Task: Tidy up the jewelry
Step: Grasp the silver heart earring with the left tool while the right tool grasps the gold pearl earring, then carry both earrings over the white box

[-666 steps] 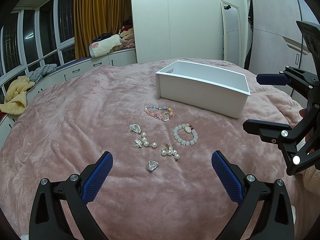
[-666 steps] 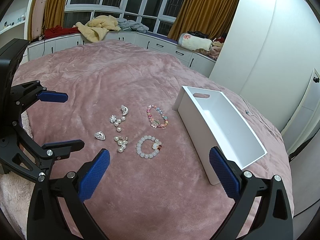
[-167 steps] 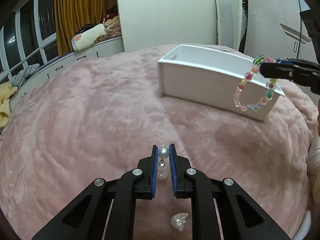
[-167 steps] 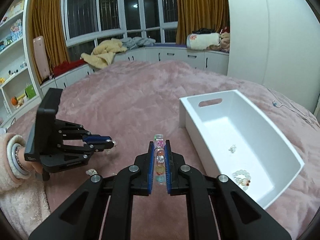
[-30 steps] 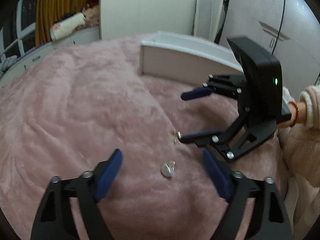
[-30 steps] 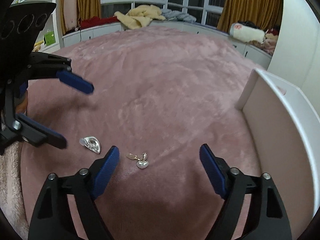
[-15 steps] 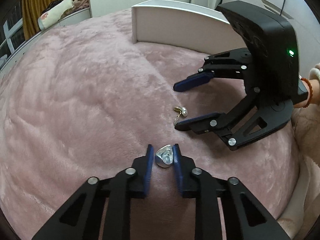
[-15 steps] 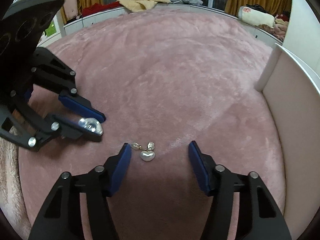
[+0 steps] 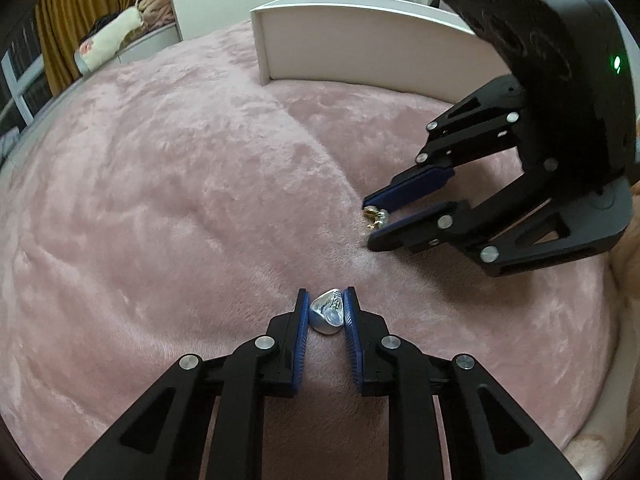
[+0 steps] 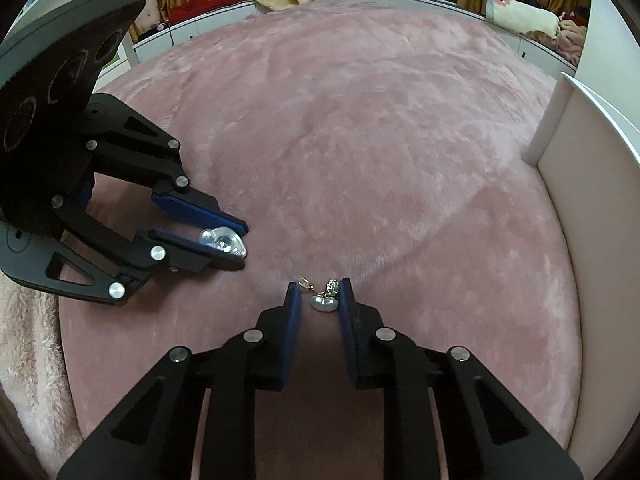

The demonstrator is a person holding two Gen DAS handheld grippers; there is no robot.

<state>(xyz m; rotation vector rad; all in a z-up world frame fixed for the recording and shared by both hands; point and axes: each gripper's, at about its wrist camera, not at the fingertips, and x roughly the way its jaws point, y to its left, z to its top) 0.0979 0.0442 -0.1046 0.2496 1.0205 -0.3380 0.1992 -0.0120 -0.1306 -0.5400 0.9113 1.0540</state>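
Picking-up time is going on. The left gripper [image 9: 326, 312] is pinching the silver earring [image 9: 328, 312] tight on the pink blanket [image 9: 180, 184]. The right gripper [image 10: 319, 302] is closing around the heart earring [image 10: 324, 303], jaws not yet squeezing it. Next, both are needing a lift to the white box [image 9: 360, 40] at 12 o'clock. Half a second ago the right jaws were wider apart.

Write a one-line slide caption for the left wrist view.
Left tongs pinch a silver teardrop earring above the pink plush blanket.
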